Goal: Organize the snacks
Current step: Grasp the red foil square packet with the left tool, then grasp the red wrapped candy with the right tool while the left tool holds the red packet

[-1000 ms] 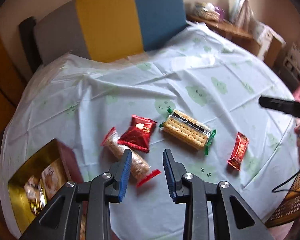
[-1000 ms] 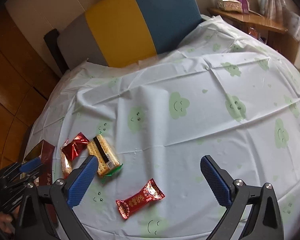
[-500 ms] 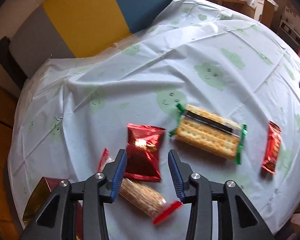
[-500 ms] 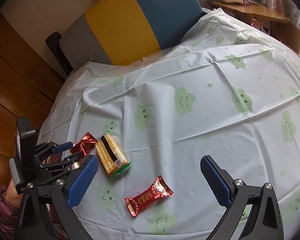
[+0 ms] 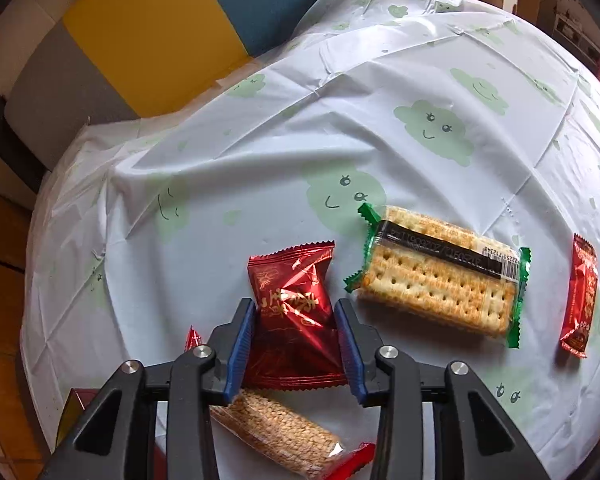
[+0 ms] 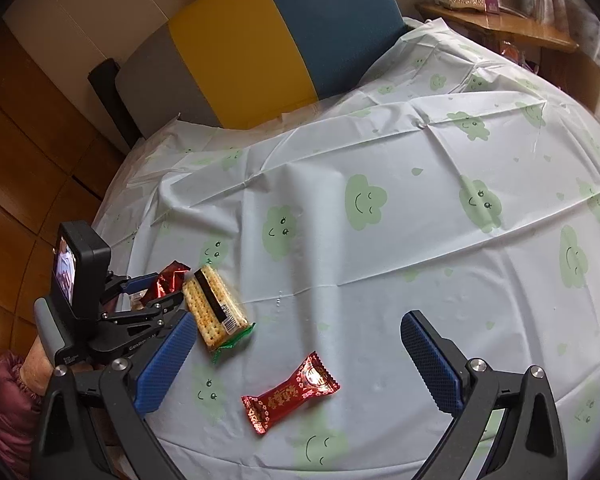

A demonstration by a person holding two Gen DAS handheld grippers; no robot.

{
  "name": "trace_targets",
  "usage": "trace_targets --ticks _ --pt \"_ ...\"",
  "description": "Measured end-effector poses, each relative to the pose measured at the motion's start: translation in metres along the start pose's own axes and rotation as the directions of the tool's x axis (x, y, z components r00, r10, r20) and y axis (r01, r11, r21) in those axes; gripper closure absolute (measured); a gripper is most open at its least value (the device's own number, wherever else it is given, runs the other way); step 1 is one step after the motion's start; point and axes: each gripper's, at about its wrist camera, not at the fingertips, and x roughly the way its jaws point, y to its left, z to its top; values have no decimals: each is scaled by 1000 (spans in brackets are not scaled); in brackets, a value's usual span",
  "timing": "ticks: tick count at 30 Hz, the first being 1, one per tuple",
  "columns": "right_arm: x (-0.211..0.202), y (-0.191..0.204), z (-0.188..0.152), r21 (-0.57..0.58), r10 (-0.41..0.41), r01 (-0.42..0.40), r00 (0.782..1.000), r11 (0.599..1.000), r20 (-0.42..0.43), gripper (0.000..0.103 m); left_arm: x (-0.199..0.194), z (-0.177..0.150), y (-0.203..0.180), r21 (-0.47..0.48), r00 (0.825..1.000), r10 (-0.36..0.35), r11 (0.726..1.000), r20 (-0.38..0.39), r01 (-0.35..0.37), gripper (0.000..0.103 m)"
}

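left tongs (image 5: 296, 336) sit low in the frame, open around the red foil packet (image 5: 294, 312), pads beside its edges, ready to squeeze i think. right tongs (image 6: 300, 364) hang wide open, holding nothing, above the red candy (image 6: 290, 394). cracker pack (image 5: 440, 276) lies mid right on the cloud tablecloth (image 5: 340, 140); a colourful chair (image 6: 268, 40) stands upper left.

Left gripper (image 5: 295, 336), jaws parted, brackets the red foil pouch (image 5: 294, 312) on the tablecloth (image 5: 260, 152). Right of the pouch: cracker pack (image 5: 440, 276), then a red candy bar (image 5: 580, 296). Nearer than the pouch: a sesame bar (image 5: 276, 432).
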Motion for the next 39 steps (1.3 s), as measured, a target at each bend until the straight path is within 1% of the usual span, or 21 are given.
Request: trace_targets --ticks 3,6,10,14,17,20,23,25,27,28,29,30,31,32,35,39 --pt "-1 1 0 -9 -13 13 1000 1000 9 0 -5 -4 -3 -20 1000 0 1000 19 0 68" --pt "-1 0 -1 -9 -16 16 1000 1000 10 0 -16 -11 -4 -57 999 9 998 52 -6 68" --pt "0 1 -2 -17 -23 24 1000 1000 7 0 -46 -28 -10 -103 994 6 995 112 5 68" --pt "-1 0 -3 -18 -36 36 999 999 10 0 -81 -49 -30 -118 986 -17 992 165 37 68" --pt "0 -4 -4 4 -23 23 1000 1000 -5 1 -99 -65 -46 -124 980 -31 991 196 57 68" --pt "1 -6 -4 10 -25 25 1000 1000 -13 1 -116 -88 -68 -144 972 -58 985 227 93 68" --pt "5 -4 -7 4 -10 10 999 1000 -45 1 -115 -111 -85 -164 971 -71 980 229 110 68" --pt "9 -1 -9 -3 11 -12 997 1000 -81 1 -113 -123 -93 -172 973 -55 981 223 95 68" --pt "16 1 -13 -7 34 -35 992 999 -122 4 -112 -133 -98 -180 973 -44 980 226 86 68" --pt "22 2 -15 -9 46 -48 986 999 -162 9 -112 -138 -99 -187 973 -41 979 227 85 68" --pt "27 3 -18 -9 51 -54 979 999 -195 18 -110 -142 -100 -194 974 -33 978 225 79 68" --pt "32 4 -20 -12 53 -57 973 998 -224 23 -110 -146 -100 -197 974 -24 978 226 69 68" --pt "34 5 -23 -17 51 -57 969 998 -240 32 -108 -149 -101 -199 974 -11 978 228 58 68" --pt "37 6 -25 -23 49 -57 966 998 -255 35 -106 -152 -100 -202 975 -10 978 223 56 68" --pt "44 9 -31 -27 62 -74 951 997 -302 37 -99 -160 -97 -228 976 -20 971 219 71 68" --pt "52 16 -39 -35 77 -96 930 995 -360 37 -90 -168 -97 -256 976 -35 962 214 91 68"
